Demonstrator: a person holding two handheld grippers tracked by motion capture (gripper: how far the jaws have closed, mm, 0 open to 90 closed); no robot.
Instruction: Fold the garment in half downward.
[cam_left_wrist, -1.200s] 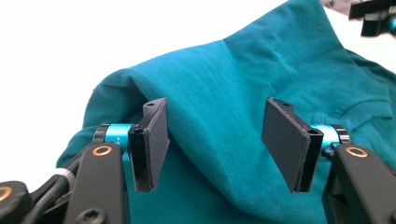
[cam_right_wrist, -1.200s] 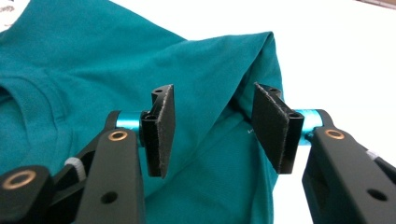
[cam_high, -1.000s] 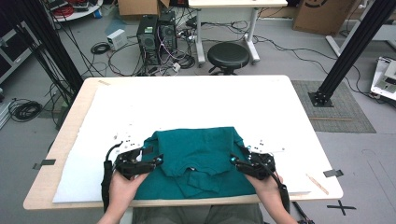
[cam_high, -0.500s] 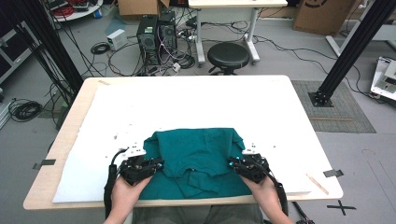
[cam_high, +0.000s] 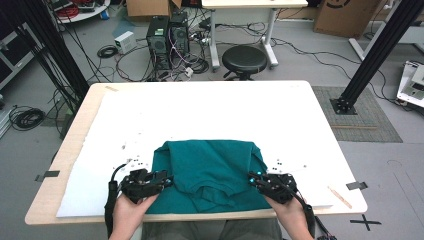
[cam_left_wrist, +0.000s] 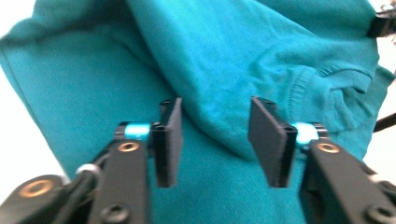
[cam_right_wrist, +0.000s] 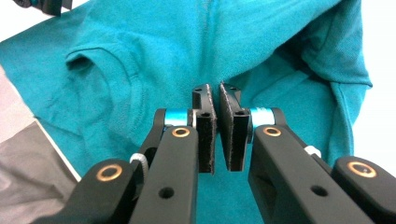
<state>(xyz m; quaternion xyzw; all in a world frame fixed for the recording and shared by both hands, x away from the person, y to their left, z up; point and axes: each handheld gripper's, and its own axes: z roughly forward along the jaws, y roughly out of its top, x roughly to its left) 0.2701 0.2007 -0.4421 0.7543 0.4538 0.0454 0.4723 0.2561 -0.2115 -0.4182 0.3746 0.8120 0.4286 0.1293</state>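
High view: I see the teal shirt (cam_high: 210, 172) part-folded at the table's near edge. My left gripper (cam_high: 167, 180) has just been opening, releasing its fold; my right gripper (cam_high: 251, 179) pinches cloth. Further folds remain.

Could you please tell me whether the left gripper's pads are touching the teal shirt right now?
Apart. In the left gripper view the left gripper has its jaws spread, with the shirt fold lying between them and gaps beside both pads.

the teal knitted cotton shirt (cam_high: 210, 170) is looking soft and matt, its ribbed collar (cam_right_wrist: 135, 88) showing a coarser weave. it is lying on a smooth white paper-like sheet (cam_high: 210, 115) covering the pale wooden table (cam_high: 75, 145). beside the shirt, the left gripper's (cam_left_wrist: 215, 135) matt black plastic arms are showing brass-coloured rivets.
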